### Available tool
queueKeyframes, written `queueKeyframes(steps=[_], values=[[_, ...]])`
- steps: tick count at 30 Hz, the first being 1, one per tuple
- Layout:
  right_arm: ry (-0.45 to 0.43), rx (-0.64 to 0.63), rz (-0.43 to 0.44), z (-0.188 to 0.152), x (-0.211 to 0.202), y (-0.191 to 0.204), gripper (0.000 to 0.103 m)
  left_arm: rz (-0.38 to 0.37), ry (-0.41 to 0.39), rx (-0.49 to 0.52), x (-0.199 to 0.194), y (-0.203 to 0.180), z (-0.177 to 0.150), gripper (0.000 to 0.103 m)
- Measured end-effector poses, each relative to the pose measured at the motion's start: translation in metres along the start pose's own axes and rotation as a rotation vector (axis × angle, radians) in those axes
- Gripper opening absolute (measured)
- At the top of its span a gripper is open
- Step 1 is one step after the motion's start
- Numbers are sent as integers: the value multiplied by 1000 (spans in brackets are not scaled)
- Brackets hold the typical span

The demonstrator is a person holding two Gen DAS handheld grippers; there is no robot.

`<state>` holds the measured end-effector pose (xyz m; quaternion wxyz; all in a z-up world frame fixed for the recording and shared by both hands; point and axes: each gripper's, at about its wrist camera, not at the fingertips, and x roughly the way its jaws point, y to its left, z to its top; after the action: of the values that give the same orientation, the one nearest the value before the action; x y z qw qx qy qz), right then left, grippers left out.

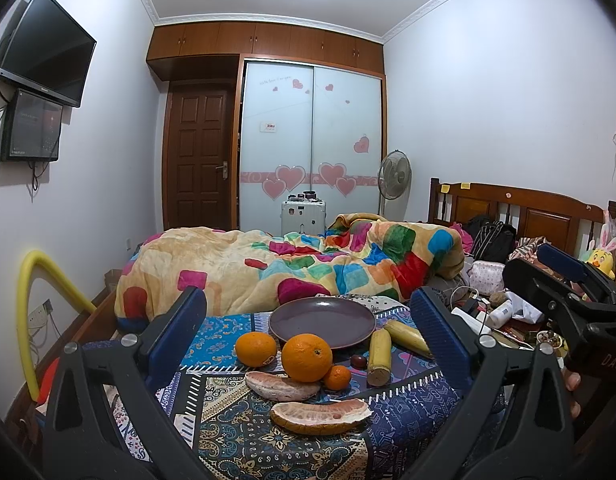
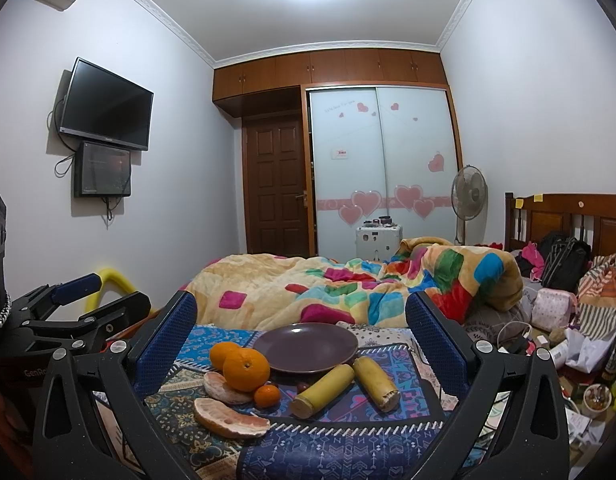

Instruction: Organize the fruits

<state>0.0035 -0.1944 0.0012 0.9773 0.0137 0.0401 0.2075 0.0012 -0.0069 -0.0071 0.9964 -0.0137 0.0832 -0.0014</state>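
Far: bed with quilt (image 1: pixel 292 264); TV (image 1: pixel 48 48) on left wall. Near: patterned cloth (image 2: pixel 347 448) bearing plate (image 1: pixel 321 320), oranges (image 1: pixel 306 357), pomelo wedges (image 1: pixel 319 416), two bananas (image 2: pixel 323 390) right of them, nothing blocking. Both spread, holding nothing: left gripper (image 1: pixel 308 328), right gripper (image 2: pixel 302 334). Readable: "DAS" on right gripper, "GenRo" on left.

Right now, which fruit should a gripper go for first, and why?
Probably lower the left gripper onto the big front orange. Both grippers are open and holding nothing, the purple plate behind it is bare, and that orange sits roughly centred between the left fingers.
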Motion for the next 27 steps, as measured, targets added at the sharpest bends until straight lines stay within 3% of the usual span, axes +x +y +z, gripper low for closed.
queueKeyframes(steps=[10,16,27], values=[[11,0,-12,0,3,2,103,2,9,-2,4,-1,-2,103],[71,10,-34,-5,24,-7,103,6,50,12,23,0,-6,103],[261,-56,-100,-30,82,-48,103,3,271,2,105,18,-27,103]])
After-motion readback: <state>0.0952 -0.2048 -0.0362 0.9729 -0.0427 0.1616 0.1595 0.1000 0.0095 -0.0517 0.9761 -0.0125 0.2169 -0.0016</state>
